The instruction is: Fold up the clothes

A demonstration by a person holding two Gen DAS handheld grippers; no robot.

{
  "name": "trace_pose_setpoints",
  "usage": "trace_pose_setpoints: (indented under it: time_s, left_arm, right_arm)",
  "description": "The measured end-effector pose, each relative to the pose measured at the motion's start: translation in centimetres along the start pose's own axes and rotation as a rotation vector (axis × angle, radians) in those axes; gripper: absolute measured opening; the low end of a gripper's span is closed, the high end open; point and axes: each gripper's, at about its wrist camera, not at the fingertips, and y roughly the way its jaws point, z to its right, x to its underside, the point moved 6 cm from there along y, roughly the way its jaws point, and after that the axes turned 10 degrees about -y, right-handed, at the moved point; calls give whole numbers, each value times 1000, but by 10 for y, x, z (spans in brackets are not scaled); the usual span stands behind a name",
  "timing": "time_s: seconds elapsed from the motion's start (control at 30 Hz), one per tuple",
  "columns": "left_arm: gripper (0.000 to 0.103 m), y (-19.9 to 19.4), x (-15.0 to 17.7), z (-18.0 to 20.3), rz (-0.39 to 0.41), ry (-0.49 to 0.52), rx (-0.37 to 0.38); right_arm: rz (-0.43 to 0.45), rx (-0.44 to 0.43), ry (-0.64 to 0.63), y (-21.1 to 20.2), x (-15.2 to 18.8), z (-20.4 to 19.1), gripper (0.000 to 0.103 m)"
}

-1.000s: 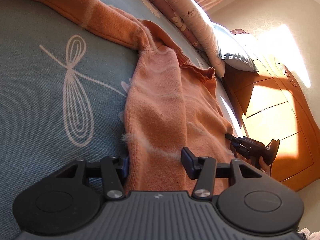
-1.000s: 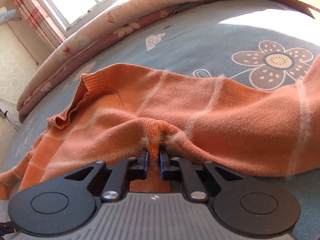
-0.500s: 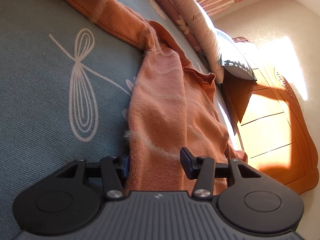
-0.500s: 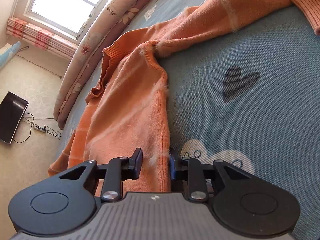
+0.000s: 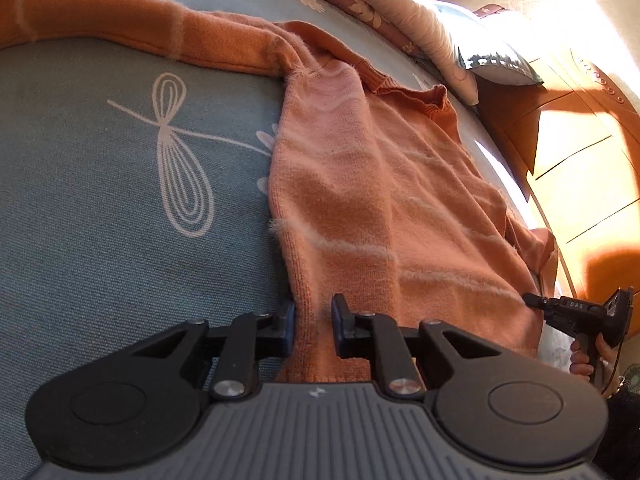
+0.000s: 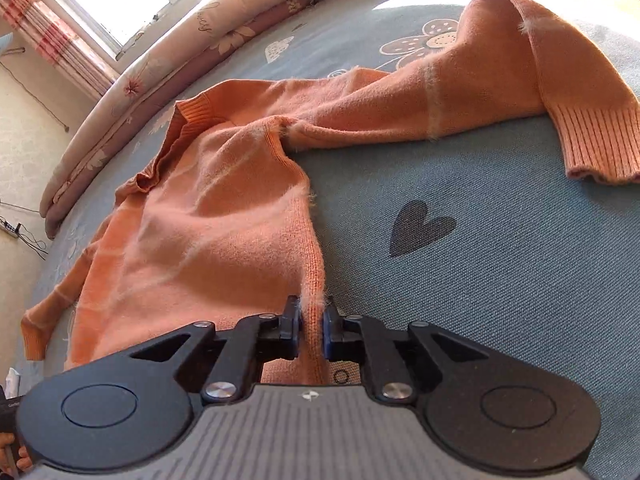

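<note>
Between the right gripper's [image 6: 311, 322] nearly closed fingers, the side edge of an orange sweater [image 6: 208, 236] is pinched, its body stretching ahead across the blue bedspread [image 6: 480, 264]. Its hem passes between the left gripper's [image 5: 313, 326] partly parted fingers.

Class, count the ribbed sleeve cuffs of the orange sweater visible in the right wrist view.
2. One cuff lies at far right on the bedspread; the other is at the lower left edge.
</note>
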Motion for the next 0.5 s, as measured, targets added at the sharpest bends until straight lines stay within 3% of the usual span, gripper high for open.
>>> trace_pose_setpoints:
  time_s: [0.13,0.23,0.3,0.4,0.5]
  left_arm:
    - [26,-21,10,30,63,222,-81]
    - [35,-34,23,51,105,408,-128]
    - [36,-41,29,59,131,464,-162]
    - [39,-45,26,55,131,394,-131]
    - [42,-44,9,34,138,205,-79]
  right_arm:
    - [48,14,-41,-18,7,-19,31]
    - [63,-14,-112,-30,14,-44,32]
    - [73,-33,-159,-38,19,-61,32]
    - [81,-63,-227,-46,27,-90,36]
    - [80,-91,-275,-45,35,-111,37]
